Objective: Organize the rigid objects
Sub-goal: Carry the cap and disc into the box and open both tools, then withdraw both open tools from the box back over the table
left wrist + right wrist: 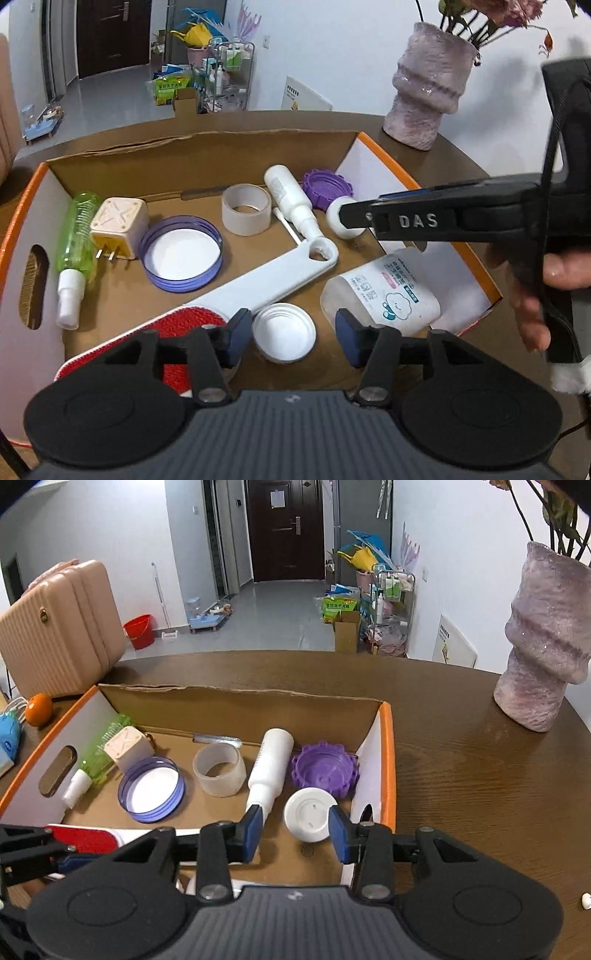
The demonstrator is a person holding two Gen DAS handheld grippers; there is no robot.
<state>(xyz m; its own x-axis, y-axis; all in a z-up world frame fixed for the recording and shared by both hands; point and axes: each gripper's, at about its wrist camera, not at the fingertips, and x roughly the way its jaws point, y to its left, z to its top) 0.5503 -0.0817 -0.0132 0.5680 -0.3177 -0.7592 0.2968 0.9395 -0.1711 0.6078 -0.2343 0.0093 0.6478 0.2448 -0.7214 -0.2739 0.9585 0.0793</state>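
Here, box (373,151): tape roll (246,214), plug (119,227), two bottles, lids. Left gripper (291,334) apart over white cap (284,332), holding nothing. Right gripper (295,830) clamps white disc (308,814).

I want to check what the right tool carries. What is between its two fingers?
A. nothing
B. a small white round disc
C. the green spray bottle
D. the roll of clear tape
B: in the right wrist view the right tool has the small white round disc between its blue pads, above the cardboard box; the tape roll and green spray bottle lie on the box floor.
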